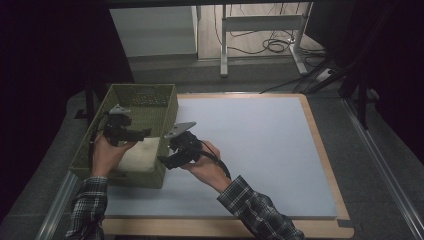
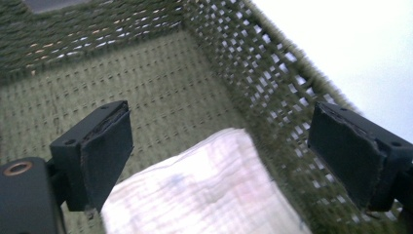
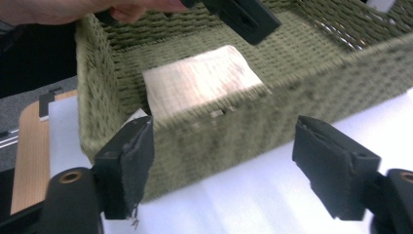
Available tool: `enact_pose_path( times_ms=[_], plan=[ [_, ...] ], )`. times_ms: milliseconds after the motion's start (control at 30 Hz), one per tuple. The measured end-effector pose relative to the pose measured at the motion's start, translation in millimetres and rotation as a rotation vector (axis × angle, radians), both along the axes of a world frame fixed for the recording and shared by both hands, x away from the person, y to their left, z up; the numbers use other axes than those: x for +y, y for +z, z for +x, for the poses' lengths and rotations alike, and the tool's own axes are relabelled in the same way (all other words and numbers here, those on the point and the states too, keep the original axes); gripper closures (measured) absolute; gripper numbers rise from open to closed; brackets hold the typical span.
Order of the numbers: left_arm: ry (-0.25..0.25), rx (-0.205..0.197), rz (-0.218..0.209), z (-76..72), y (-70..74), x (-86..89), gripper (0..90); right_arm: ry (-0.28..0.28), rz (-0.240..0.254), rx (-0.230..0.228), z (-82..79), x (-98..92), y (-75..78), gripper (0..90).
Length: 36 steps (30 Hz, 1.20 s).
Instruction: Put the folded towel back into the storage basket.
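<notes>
High view: the left gripper (image 1: 131,134) hangs over the green basket (image 1: 159,107), and the right gripper (image 1: 167,153) sits just outside the basket's right wall. Both hands come up from the bottom, in checked sleeves. The folded white cloth (image 1: 140,154) lies in the near end of the basket; the left hand hides part of it.

Left gripper view: the jaws are wide apart and hold nothing. The cloth (image 2: 204,190) lies below them on the basket floor, blurry.

Right gripper view: the jaws are wide apart and empty, pointing at the basket's (image 3: 234,126) outside wall. The cloth (image 3: 199,80) rests inside. The left gripper (image 3: 241,17) is cut off at the top.
</notes>
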<state>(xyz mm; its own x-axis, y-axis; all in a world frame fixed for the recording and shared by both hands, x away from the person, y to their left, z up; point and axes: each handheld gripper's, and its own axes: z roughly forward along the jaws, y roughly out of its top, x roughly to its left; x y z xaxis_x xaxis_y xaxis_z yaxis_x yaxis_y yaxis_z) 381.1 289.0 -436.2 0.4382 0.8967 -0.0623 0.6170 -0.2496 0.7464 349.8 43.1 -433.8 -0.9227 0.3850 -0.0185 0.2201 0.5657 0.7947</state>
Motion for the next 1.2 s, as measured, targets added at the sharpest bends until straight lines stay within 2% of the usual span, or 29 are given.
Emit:
enact_pose_path(
  times_ms=[333, 567, 767, 933, 1200],
  plan=[
    [-0.047, 0.001, -0.016, -1.7, 5.9, -24.7, 5.4, 0.002, 0.003, 0.024, 1.1, -28.6, -5.8, 15.6],
    [-0.077, -0.013, -0.022, -4.3, 9.5, -43.7, 3.3, -0.010, 0.006, 0.036, 1.9, -45.7, -7.4, 11.0],
    [-0.107, -0.025, 0.024, -6.5, 15.7, -67.5, 2.0, -0.042, -0.004, 0.035, 2.5, -67.1, -10.0, 7.4],
    [-0.133, -0.033, 0.024, -8.7, 19.0, -83.9, 1.3, -0.064, -0.007, 0.035, 3.7, -84.8, -12.3, 5.5],
    [-0.174, -0.036, 0.020, -11.3, 15.9, -111.4, 0.7, -0.106, -0.018, 0.021, 4.3, -115.3, -13.5, 4.6]
  ],
)
